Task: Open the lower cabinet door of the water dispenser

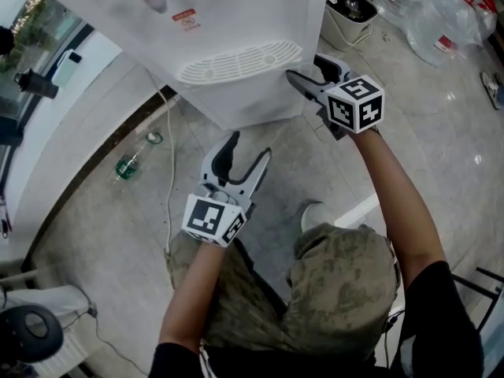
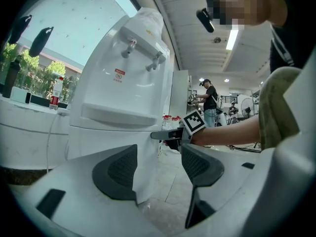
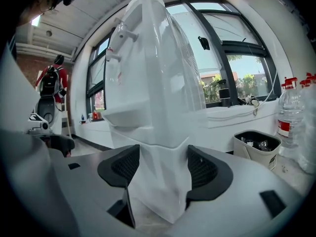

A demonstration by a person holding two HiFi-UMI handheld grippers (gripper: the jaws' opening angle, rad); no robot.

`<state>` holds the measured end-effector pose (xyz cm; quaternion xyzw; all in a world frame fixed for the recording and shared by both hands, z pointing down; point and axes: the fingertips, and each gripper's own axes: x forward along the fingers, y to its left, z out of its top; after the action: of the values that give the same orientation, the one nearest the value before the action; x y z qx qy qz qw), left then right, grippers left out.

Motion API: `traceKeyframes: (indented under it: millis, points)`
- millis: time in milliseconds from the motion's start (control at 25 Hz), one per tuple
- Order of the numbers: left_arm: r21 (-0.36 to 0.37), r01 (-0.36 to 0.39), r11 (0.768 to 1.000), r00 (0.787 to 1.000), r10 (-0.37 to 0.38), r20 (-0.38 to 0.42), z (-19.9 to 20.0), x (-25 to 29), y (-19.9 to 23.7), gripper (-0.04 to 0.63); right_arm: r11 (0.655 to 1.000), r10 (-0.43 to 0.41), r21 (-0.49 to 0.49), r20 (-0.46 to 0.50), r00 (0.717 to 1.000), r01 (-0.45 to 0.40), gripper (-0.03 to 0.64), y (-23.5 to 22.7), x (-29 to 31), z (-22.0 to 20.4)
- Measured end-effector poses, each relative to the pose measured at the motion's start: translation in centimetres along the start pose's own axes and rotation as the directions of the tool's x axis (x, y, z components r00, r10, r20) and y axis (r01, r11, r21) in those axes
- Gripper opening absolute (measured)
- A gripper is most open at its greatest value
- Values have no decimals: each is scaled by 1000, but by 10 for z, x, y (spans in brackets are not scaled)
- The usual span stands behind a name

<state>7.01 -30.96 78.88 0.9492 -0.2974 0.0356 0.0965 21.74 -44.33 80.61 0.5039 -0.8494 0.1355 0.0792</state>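
Head view: R gripper [image 1: 305,68] at water dispenser's [image 1: 236,14] front-right corner, L gripper [image 1: 251,144] back from its front, both w/ jaws apart, nothing gripped. Only R gripper view shows dispenser's corner edge btwn its pads [image 3: 121,169]. Lower cabinet door [image 1: 244,105], under dispenser's drip grille [image 1: 240,61], looks shut.

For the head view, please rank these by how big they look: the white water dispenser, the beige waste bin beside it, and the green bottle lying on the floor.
1. white water dispenser, by far the largest in frame.
2. beige waste bin, clearly smaller.
3. green bottle, the smallest.
No two look alike.
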Motion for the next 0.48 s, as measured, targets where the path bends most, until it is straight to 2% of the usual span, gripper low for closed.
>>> traceKeyframes:
  millis: [480]
  points:
    - [-4,11,1000,1000,-11,1,-1,-8,-7,258,1000,-18,21,24,1000,17,273,7,-10,-3]
